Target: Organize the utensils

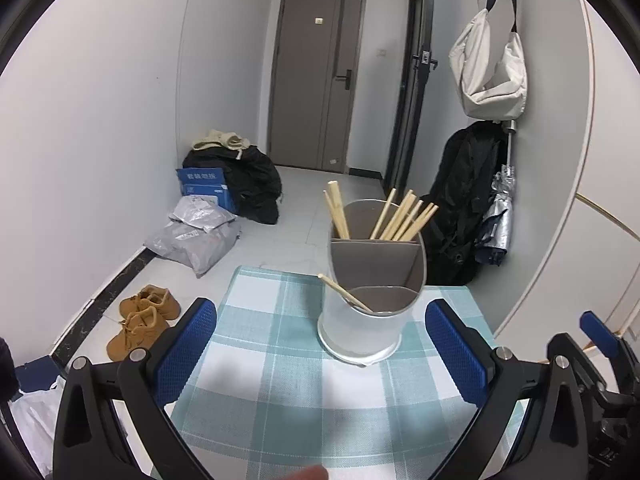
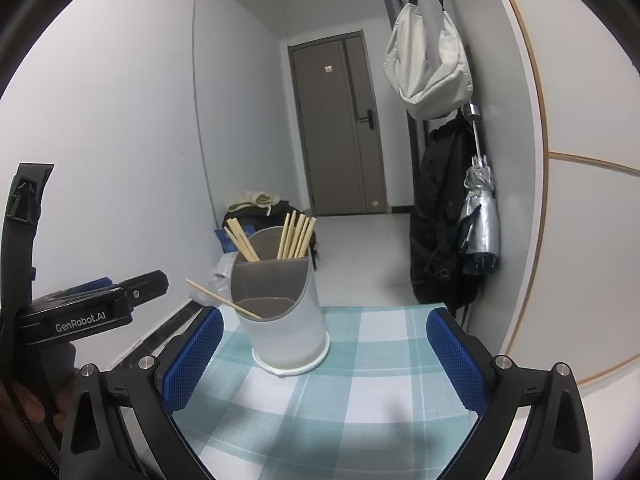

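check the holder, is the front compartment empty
No, a single chopstick leans out of the front compartment of the utensil holder, tilted to the left.

Cool, even indoor light fills both fisheye views, bending the white walls [image 1: 100,120] toward black corner vignettes. Soft shadows cross the near teal-and-white checked tablecloth [image 2: 360,400], and a blurred fingertip intrudes at the left view's bottom edge.

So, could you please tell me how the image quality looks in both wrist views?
Left wrist view: strong fisheye bending of walls, dark corner vignetting, a soft shadow on the teal checked tablecloth near the open left tongs. Right wrist view: same distortion; the frosted white utensil holder is sharp, and a blurred hand sits at the left edge.
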Available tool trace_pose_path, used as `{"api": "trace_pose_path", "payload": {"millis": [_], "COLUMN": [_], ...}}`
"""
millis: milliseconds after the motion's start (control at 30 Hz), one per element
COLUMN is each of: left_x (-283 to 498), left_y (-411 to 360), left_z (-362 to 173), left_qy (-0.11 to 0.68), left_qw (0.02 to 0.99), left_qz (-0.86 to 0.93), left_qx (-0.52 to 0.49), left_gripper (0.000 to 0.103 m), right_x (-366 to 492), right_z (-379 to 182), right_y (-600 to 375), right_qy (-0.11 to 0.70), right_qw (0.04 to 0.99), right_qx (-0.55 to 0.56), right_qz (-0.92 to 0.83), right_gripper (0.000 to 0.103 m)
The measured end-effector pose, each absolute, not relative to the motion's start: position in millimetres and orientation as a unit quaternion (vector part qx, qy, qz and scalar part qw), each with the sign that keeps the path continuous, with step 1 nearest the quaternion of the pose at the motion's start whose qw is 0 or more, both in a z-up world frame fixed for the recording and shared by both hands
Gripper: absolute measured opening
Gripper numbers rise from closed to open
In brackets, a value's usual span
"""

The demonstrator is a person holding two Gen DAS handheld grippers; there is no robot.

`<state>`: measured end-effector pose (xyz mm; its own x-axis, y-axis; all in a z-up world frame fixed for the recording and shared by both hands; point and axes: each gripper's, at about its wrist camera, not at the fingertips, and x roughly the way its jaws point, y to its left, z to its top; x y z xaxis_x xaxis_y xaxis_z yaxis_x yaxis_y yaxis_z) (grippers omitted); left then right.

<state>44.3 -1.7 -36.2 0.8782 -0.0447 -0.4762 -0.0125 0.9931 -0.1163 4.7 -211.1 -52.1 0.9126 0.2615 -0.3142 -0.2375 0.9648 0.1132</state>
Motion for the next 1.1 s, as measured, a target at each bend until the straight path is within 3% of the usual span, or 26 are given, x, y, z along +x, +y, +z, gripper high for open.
{"api": "trace_pose_path", "payload": {"millis": [1100], "left_x": [45.2], "left_y": [1.8], "left_z": [-38.6], "left_qy": [0.252], "left_qw": [0.965], "left_qz": [-0.006], "left_qx": [-0.067], "left_gripper": [0.102], "right_x": [2.5], "right_z": [-53.7], "right_y": [-213.6], "right_qy": [0.166], "right_qw": [0.978], "right_qx": [0.031], "right_qz": [0.120], "right_gripper": [0.103]}}
